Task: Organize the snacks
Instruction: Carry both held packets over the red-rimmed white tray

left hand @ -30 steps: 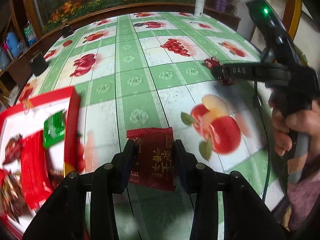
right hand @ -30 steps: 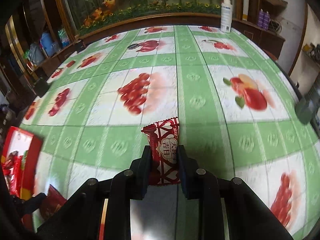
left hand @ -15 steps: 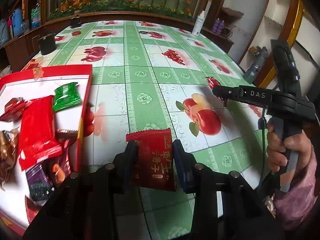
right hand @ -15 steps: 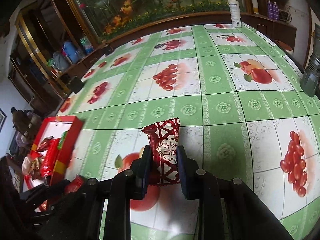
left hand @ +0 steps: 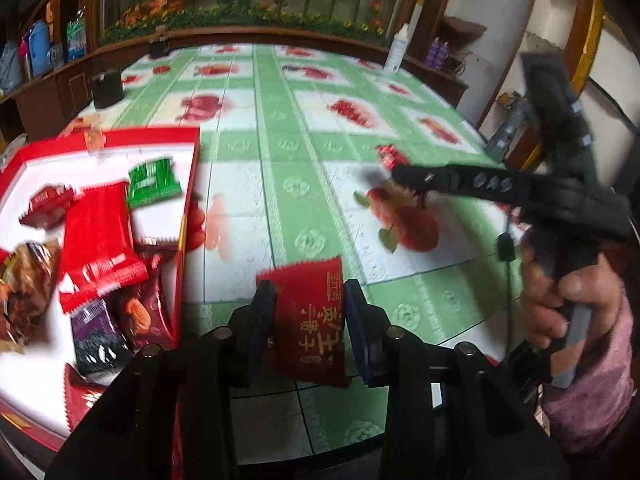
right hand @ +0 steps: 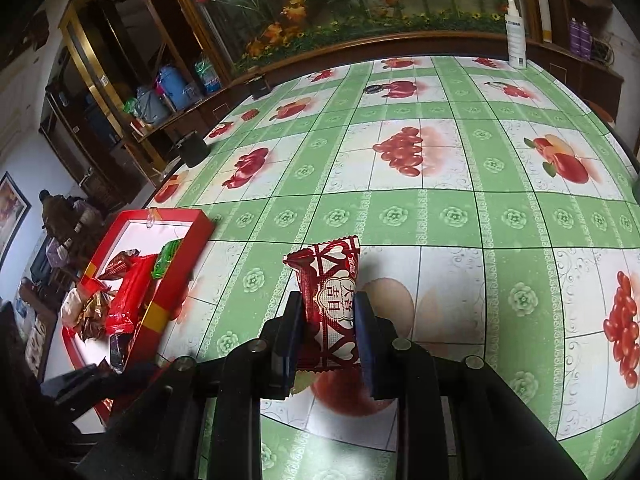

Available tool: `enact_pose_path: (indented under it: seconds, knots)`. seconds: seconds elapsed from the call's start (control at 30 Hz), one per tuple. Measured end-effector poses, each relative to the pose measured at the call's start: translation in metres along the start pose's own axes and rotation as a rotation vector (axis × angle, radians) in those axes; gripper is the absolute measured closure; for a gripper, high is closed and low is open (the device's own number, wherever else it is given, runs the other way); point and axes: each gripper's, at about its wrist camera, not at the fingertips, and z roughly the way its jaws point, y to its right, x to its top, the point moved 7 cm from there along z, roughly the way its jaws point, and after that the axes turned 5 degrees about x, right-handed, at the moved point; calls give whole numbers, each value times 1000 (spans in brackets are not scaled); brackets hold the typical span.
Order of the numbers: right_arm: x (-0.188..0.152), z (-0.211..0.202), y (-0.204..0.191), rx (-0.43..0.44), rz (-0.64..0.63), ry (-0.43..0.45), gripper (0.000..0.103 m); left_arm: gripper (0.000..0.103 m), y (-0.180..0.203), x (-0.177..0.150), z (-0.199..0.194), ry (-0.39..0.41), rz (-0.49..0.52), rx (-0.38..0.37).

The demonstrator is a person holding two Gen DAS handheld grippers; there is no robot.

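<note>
My left gripper [left hand: 309, 300] is closing on a dark red snack packet with gold characters [left hand: 316, 328], pads pressing its sides above the green fruit-print tablecloth [left hand: 280, 184]. To its left lies the open red box [left hand: 188, 200], holding several wrapped snacks, one of them green [left hand: 154, 182]. My right gripper [right hand: 328, 308] is shut on a red and white heart-pattern packet [right hand: 330, 272]. In the left wrist view that gripper [left hand: 396, 172] reaches in from the right, a hand [left hand: 552, 300] on its handle. The red box [right hand: 180, 276] sits at the lower left in the right wrist view.
A white bottle [right hand: 516, 40] stands at the table's far edge and a black cup [right hand: 194, 152] at its left edge. A wooden ledge with flowers [right hand: 360, 44] borders the back. The table's rim curves away on the right [right hand: 624, 148].
Both grippers have carried their packets leftward over the cloth. The red box has come further into both views and sits closer to the left gripper.
</note>
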Motion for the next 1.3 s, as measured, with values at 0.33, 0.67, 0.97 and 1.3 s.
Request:
enact_pose_path:
  seconds: [0.33,0.67,0.97,1.3]
  knots:
    - [1,-2,10,-16,13,9,77,67,4,-9,7,-25,67,95]
    - [0,0,23,-13,42,4,77,35,4,-23,4,-33,57,175]
    - [1,2,31,-10,57,5,77,58,8,-21,4,13,83,166]
    - [5,-1,12,9,24,18,77,62,9,-11,-16,76,68,102]
